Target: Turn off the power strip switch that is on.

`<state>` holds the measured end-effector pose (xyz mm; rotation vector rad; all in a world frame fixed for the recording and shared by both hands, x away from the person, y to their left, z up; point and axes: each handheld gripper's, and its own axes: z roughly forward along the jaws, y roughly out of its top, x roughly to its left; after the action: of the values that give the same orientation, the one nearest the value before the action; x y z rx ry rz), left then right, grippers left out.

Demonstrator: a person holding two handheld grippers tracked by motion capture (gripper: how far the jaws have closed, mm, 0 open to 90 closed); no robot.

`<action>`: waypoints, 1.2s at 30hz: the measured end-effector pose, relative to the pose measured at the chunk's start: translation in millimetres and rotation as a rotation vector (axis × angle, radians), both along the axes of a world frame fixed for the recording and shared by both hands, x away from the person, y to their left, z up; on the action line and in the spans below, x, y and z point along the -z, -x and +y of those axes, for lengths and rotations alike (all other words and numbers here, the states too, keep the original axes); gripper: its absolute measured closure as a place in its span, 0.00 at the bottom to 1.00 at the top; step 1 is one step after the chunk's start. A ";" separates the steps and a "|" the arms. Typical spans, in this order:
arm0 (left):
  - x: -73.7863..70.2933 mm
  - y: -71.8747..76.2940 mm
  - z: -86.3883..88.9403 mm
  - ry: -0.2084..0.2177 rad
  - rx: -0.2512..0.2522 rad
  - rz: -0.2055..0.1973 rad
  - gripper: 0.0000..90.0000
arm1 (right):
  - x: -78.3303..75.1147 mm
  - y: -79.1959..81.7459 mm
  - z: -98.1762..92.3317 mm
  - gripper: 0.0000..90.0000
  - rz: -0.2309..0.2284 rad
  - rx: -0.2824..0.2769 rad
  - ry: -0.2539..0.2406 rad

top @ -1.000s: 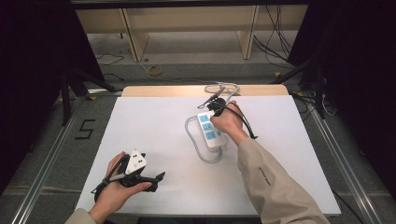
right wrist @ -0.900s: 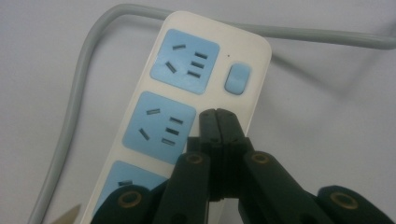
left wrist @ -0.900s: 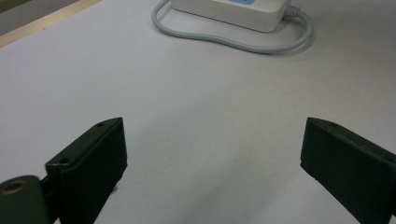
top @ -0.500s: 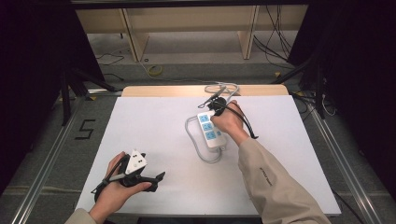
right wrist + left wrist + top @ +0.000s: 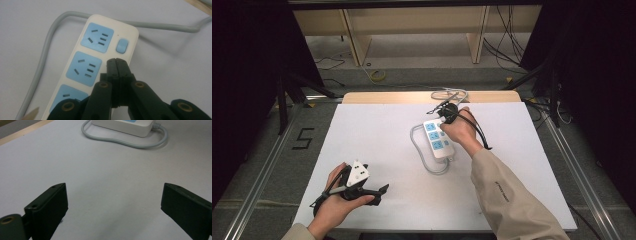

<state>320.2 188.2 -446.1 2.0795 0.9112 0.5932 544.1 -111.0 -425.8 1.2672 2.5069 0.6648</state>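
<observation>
A white power strip (image 5: pixel 439 140) with three blue socket faces is lying near the middle of the white table (image 5: pixel 377 130), slightly toward the far side and right of centre. Its grey cord (image 5: pixel 422 155) is looping off the near end, curling round the left side and running back toward the far edge of the table. In the right gripper view, a small blue switch (image 5: pixel 122 46) is sitting at the end of the strip, next to the last socket.

The right gripper (image 5: pixel 117 63) is hovering just over the strip, its two black jaws pressed flat together with nothing between them, and the tips are pointing at the strip's casing right beside the switch; whether they are touching the plastic is hard to tell. The right hand (image 5: pixel 459 131) is resting over the far end of the strip.

The left gripper (image 5: pixel 379 192) is lying low near the front left corner of the table, well apart from the strip. Its jaws are spread wide over bare table, holding nothing.
</observation>
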 end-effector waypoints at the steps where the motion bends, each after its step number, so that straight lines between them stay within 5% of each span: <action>1: 0.1 0.0 0.0 0.000 0.000 -0.001 0.07 | -0.5 0.4 -0.3 0.98 -0.001 -0.005 -0.003; 22: 0.1 -0.1 0.0 0.000 -0.003 -0.001 0.07 | -10.1 12.1 -12.2 0.86 -0.057 -0.021 -0.040; 36: -0.1 -0.6 0.7 -0.001 -0.008 -0.002 0.07 | -19.4 29.6 -32.0 0.68 -0.097 -0.032 -0.100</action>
<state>320.8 189.0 -446.0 2.0771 0.9188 0.5995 514.5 -143.0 -406.4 1.1995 2.4477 0.8472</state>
